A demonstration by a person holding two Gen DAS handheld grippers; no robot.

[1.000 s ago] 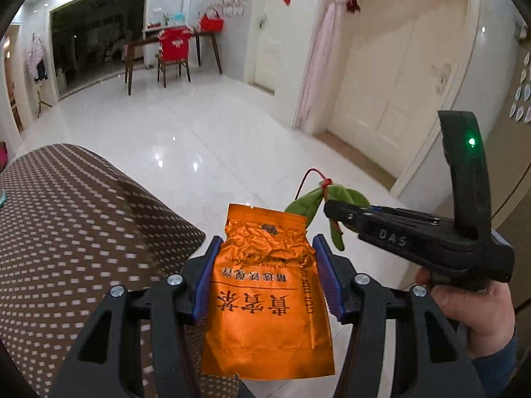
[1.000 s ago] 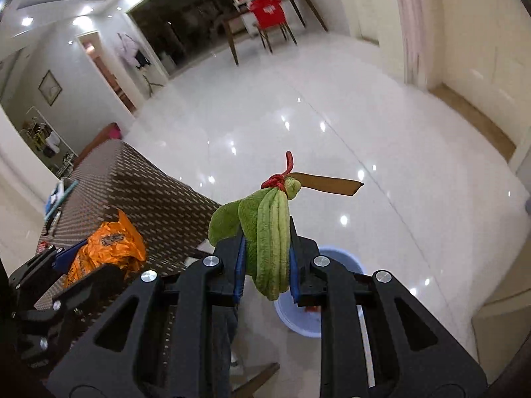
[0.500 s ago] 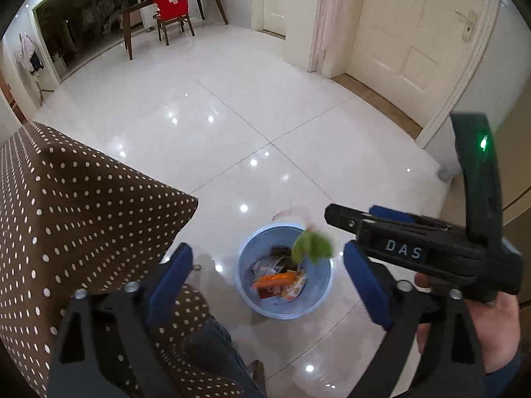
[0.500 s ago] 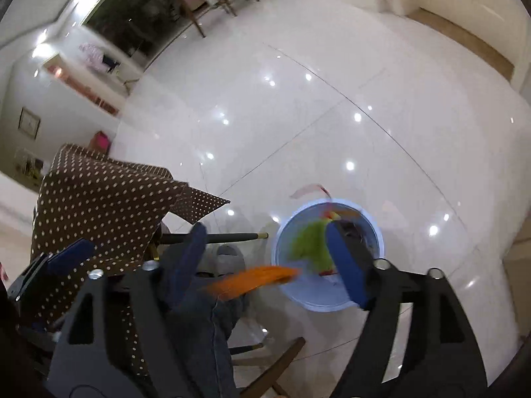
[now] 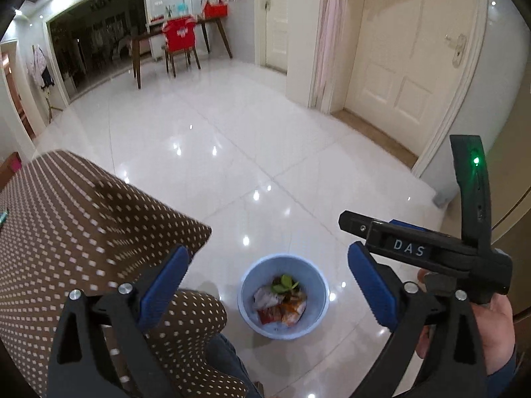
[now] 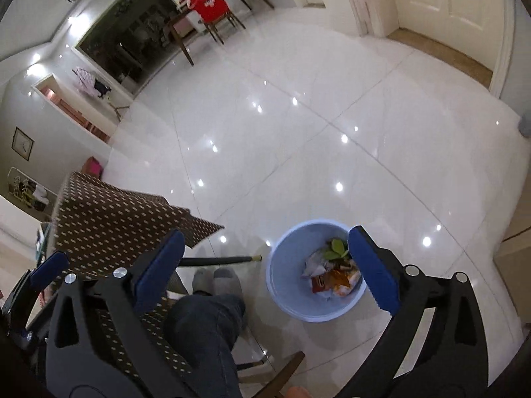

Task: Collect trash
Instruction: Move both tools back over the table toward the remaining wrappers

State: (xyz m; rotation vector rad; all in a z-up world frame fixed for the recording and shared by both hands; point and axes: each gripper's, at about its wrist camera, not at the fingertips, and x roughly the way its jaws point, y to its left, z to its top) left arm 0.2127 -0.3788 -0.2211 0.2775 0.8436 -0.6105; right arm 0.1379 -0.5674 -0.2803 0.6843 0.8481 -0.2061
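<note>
A light blue bin (image 5: 247,287) stands on the white tile floor below both grippers. Inside it lie an orange packet (image 5: 292,310), a green leaf bundle (image 5: 284,282) and other wrappers. My left gripper (image 5: 267,251) hangs above the bin, its jaws opening, with nothing between the blue pads. In the right wrist view the bin (image 6: 285,287) holds the leaf bundle (image 6: 335,248) and the orange packet (image 6: 341,280). My right gripper (image 6: 265,233) is also above it, jaws opening and empty. It shows from the side in the left wrist view, held by a hand (image 5: 491,325).
A table under a brown polka-dot cloth (image 5: 83,219) sits left of the bin. The person's jeans leg (image 6: 202,325) and grey-socked feet (image 6: 215,278) are beside the bin. A red-covered chair (image 5: 179,36) and a cream door (image 5: 408,66) stand far off.
Both grippers opened wide. The orange packet fell from the left one and the green leaf bundle from the right one; both now lie in the blue bin.
</note>
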